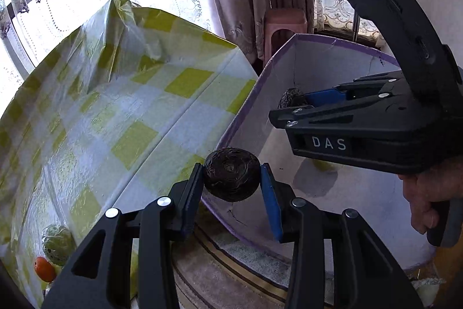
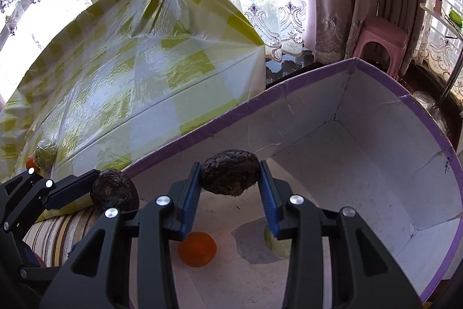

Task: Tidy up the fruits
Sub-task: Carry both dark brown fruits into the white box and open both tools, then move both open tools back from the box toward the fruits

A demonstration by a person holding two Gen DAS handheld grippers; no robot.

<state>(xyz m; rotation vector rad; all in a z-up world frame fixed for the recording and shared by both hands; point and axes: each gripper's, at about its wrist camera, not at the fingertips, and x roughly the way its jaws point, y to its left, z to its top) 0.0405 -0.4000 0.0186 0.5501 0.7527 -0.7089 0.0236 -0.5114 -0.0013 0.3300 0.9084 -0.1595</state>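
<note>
My left gripper (image 1: 231, 179) is shut on a dark, wrinkled round fruit (image 1: 231, 171) right at the near rim of a white box with a purple rim (image 1: 332, 40). My right gripper (image 2: 230, 178) is shut on a second dark wrinkled fruit (image 2: 230, 173), held above the floor of the box (image 2: 376, 112). An orange (image 2: 196, 249) and a pale green fruit (image 2: 276, 245), partly hidden by a finger, lie in the box. The right gripper (image 1: 292, 107) also shows in the left wrist view, inside the box. In the right wrist view the left gripper (image 2: 95, 190) shows at the left.
A table under a yellow-green checked cloth (image 1: 144, 106) stands left of the box, with a wrapped green fruit (image 1: 56, 243) and an orange (image 1: 43, 268) on it. A pink stool (image 2: 382, 34) and curtains stand behind. Striped fabric (image 1: 231, 274) lies under the box. A hand (image 1: 428, 201) holds the right gripper.
</note>
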